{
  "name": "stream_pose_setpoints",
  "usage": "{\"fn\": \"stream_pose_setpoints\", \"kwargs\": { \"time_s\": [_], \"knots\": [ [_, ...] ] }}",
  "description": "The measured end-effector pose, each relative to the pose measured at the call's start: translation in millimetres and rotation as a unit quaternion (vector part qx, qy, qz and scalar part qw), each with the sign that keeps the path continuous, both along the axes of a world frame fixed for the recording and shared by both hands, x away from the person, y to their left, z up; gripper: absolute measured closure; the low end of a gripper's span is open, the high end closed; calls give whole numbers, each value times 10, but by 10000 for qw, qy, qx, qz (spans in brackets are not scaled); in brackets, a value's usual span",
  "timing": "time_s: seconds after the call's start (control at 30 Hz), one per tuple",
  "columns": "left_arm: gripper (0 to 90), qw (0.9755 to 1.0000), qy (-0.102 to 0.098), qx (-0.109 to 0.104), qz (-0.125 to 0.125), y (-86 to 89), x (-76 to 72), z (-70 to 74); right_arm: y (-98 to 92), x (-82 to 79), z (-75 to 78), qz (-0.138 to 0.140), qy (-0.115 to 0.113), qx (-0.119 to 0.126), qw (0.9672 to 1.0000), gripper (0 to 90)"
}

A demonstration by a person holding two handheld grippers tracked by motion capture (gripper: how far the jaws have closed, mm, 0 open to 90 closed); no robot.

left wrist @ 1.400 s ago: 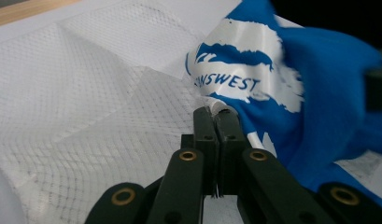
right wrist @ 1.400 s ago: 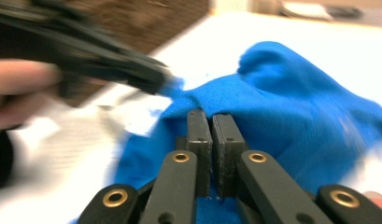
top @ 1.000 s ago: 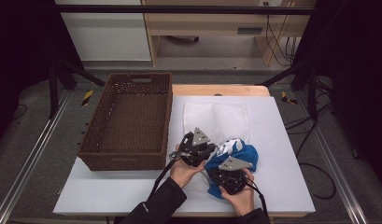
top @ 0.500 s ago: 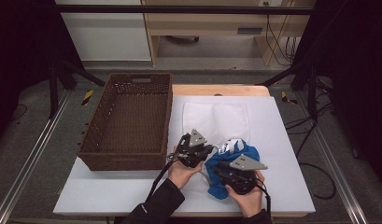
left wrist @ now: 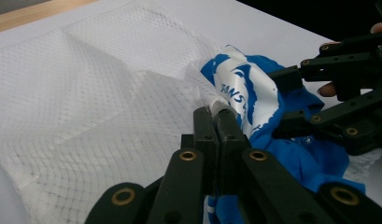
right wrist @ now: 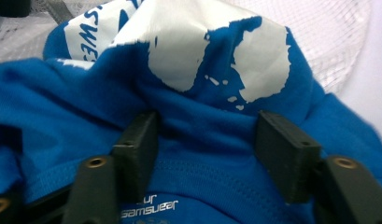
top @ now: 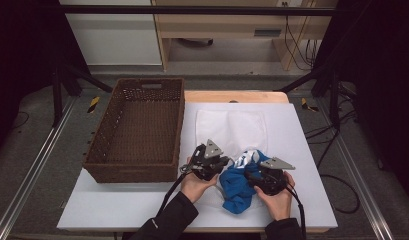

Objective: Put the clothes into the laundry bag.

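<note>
Mesh bag (left wrist: pixel 86 107) edge hides part of blue shirt (left wrist: pixel 314 163) beside left gripper (left wrist: pixel 217 112).

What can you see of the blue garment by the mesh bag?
The blue garment is a crumpled knit jersey, bright blue with a white print and small white lettering near a stitched hem. It lies bunched on the white table, partly over the near edge of the white mesh bag. The right claw has just been opening; its jaws stand apart against the folds. The left claw pinches mesh beside it.
</note>
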State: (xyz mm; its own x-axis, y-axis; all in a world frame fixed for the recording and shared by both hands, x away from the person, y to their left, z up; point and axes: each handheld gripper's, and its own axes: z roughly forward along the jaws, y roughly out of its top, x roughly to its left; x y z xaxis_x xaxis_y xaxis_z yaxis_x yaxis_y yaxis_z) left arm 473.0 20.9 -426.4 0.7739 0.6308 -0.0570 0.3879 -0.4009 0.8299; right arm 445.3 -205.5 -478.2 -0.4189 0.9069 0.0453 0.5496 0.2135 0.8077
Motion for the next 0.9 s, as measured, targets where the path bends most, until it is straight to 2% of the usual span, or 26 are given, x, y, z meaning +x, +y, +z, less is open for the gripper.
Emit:
{"fn": "stream_pose_setpoints", "kwargs": {
  "time_s": [0.1, 0.17, 0.23, 0.3, 0.4, 0.47, 0.57, 0.63, 0.73, 0.8, 0.9],
  "knots": [
    [891, 10000, 34, -6, 0, -11, 1, -19, 7, 2, -7, -22, 122, -90, 9999, 682],
    [891, 10000, 33, 0, 8, -8, 4, -19, 12, 3, -25, -46, 155, -165, 9997, 779],
    [891, 10000, 39, -13, 12, -1, 6, -16, 2, -6, -5, -72, 164, -127, 9998, 824],
    [891, 10000, 38, -27, 21, 10, 10, -8, -21, -37, 37, -80, 122, -29, 9999, 835],
    [891, 9999, 54, -74, 50, 38, 25, 18, -46, -157, 195, 159, -182, 223, 9995, 835],
    [891, 9999, 38, -99, 81, 57, 31, 49, -22, -263, 326, 430, -408, 388, 9975, 834],
    [891, 9998, -14, -159, 110, 76, 30, 113, 106, -392, 446, 936, -568, 601, 9922, 833],
    [891, 9998, -50, -182, 112, 78, 22, 160, 252, -440, 444, 1226, -515, 586, 9894, 832],
    [891, 9997, -108, -221, 73, 81, -1, 223, 446, -404, 350, 1401, -358, 387, 9887, 830],
    [891, 9996, -150, -226, 49, 77, -24, 251, 525, -335, 261, 1358, -234, 287, 9900, 828],
    [891, 9997, -183, -164, 22, 59, -47, 236, 611, -220, 138, 1069, -156, -16, 9941, 819]
  ]
}}
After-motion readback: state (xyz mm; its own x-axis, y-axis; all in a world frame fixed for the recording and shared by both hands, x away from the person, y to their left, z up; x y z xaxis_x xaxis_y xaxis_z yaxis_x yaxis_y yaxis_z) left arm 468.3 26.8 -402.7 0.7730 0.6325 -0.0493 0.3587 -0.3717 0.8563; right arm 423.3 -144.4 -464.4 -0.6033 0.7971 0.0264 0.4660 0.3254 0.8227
